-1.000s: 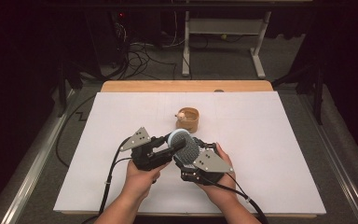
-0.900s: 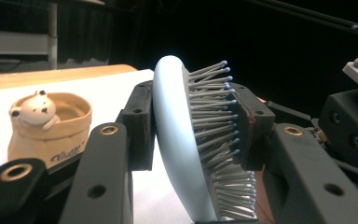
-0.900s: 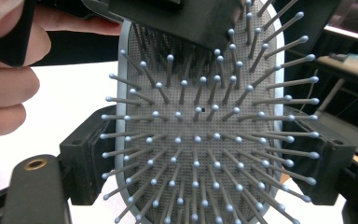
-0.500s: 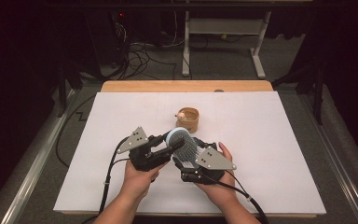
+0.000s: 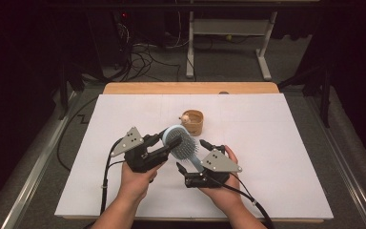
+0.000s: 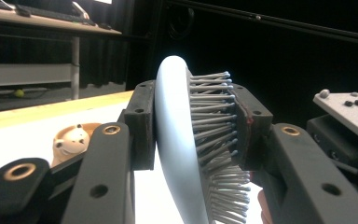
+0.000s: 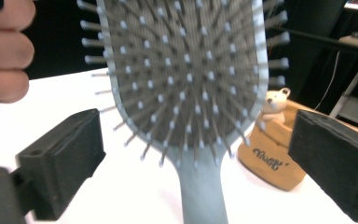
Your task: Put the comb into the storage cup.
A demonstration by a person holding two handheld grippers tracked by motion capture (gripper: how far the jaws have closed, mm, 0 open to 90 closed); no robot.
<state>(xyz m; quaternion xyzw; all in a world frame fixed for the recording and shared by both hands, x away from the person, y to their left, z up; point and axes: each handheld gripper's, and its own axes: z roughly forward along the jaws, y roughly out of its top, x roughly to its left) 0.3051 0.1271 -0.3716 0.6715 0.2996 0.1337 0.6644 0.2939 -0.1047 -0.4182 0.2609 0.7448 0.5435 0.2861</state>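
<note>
The tan cup (image 7: 272, 161) bears dark cursive lettering, too blurred to read.

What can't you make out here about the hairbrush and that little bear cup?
- Brush handle end: high view, hidden under the right tongs; right gripper view, cut off by the bottom edge.
- Brush back: left gripper view, partly covered by the left tongs' pad, which is clamped on the head.
- Cup contents: high view, too small; left gripper view, blocked by a jaw.
- Cup lettering: right gripper view, blurred.
- Bear: right gripper view, partly behind bristles.
</note>
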